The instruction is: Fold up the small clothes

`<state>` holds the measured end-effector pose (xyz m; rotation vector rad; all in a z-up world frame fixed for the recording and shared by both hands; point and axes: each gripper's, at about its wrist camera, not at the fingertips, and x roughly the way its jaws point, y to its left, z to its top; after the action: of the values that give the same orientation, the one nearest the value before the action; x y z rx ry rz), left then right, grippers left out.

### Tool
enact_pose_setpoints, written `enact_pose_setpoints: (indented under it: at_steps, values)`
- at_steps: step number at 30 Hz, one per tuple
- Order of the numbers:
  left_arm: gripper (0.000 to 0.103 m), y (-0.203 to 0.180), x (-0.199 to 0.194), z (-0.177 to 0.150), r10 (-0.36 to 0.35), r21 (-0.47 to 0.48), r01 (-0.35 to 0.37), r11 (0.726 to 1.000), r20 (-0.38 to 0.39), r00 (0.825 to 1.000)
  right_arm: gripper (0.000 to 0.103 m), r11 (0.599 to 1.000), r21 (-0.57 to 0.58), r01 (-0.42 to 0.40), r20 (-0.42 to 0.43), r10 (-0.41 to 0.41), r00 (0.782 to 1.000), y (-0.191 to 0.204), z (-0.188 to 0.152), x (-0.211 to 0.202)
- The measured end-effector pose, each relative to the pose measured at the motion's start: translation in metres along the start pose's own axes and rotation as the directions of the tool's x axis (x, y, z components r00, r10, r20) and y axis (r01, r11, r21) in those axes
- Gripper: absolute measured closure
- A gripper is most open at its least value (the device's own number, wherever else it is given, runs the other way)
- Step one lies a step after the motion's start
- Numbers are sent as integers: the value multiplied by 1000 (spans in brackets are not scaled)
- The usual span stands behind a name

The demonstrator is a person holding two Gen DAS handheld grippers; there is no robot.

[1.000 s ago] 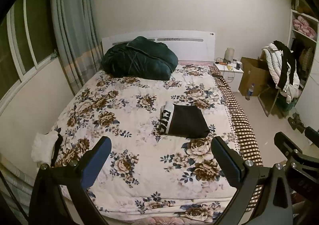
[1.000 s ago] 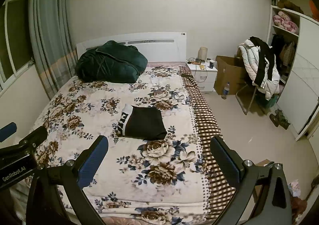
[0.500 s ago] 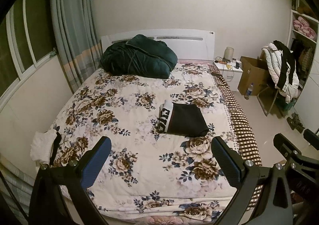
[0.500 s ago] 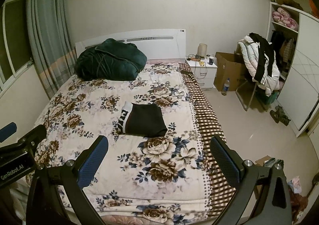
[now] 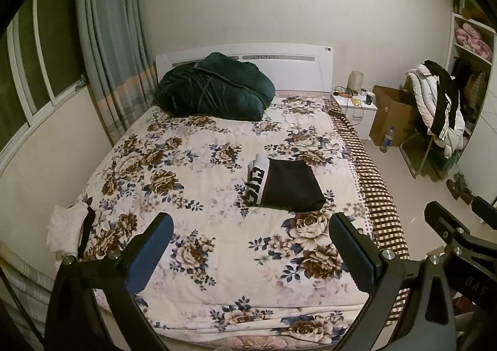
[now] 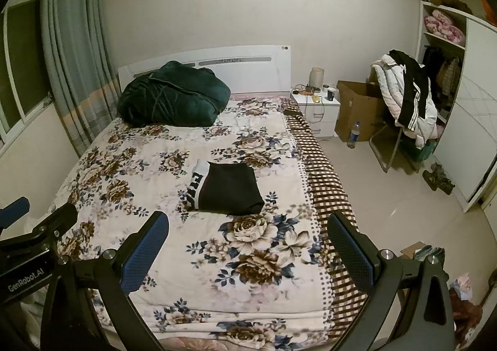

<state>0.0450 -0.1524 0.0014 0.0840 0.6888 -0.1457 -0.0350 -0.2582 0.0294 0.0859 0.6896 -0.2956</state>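
Note:
A folded black garment with a white lettered waistband [image 5: 284, 184] lies flat on the floral bedspread [image 5: 202, 183], right of the bed's middle; it also shows in the right wrist view [image 6: 225, 189]. My left gripper [image 5: 250, 245] is open and empty, held high above the bed's foot, well short of the garment. My right gripper [image 6: 248, 242] is open and empty at the same height, to the right of the left one. A small white and black cloth [image 5: 66, 228] lies at the bed's left edge.
A dark green quilt bundle [image 5: 214, 91] sits by the white headboard [image 5: 289, 63]. A nightstand [image 6: 316, 105], a cardboard box [image 6: 357, 108], a bottle [image 6: 354, 133] and a chair piled with jackets [image 6: 407, 99] stand on the right. Curtains [image 5: 108, 49] hang on the left.
Both grippers have drawn back and up slightly from the bed; the garment looks a little farther away. Both stay open and empty. The garment has not moved.

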Motion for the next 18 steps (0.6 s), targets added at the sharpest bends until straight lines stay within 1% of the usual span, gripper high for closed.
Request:
enact_pose_setpoints:
  at_steps: [18]
  values:
    - [1,2,0,2,-5,0,5,1000,-2,1000,0,1000,4,5,-4,-5,1000,6,-4,0]
